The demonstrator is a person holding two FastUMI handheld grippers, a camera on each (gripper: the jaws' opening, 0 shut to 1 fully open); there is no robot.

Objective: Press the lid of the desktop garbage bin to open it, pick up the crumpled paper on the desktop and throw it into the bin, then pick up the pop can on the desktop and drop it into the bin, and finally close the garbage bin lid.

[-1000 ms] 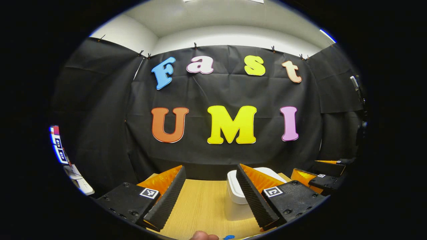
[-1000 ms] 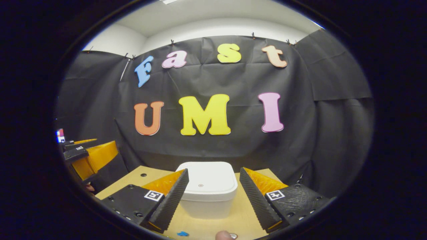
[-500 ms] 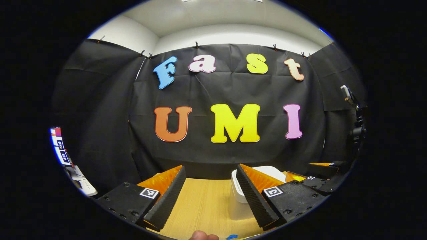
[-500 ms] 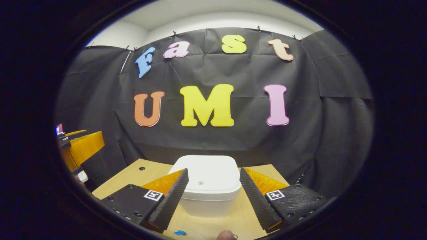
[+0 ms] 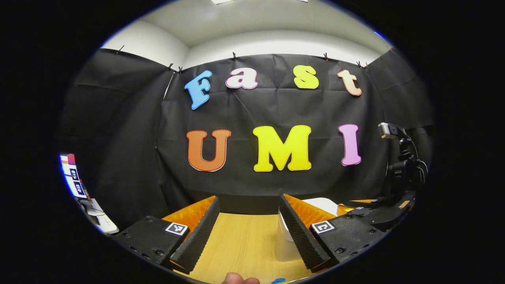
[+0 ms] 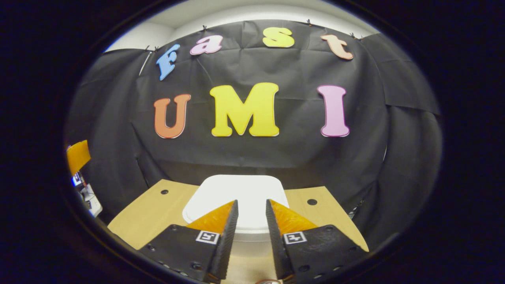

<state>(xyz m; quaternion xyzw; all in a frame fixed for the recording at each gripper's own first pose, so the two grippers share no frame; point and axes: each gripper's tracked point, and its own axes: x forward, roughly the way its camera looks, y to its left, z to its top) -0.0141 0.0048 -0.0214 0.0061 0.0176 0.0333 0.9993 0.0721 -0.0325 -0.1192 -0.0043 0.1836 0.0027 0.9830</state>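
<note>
Right gripper [image 6: 251,209], jaws narrowed to a slim gap and holding nothing, hangs above the near edge of the bin [image 6: 240,193] lid. Left gripper [image 5: 249,207] gapes wide over the table [image 5: 240,244], bin [image 5: 325,205] to its right.

Right gripper over the bin lid.

My right gripper [image 6: 251,209] points at the white garbage bin [image 6: 236,197], its fingers [image 6: 229,236] close together with a narrow gap, nothing between them. The lid [image 6: 252,187] is down and lies just past the fingertips; contact cannot be told. The bin stands on the wooden desktop [image 6: 150,209], near the back edge. The left gripper [image 6: 77,156] shows at the far left.
</note>
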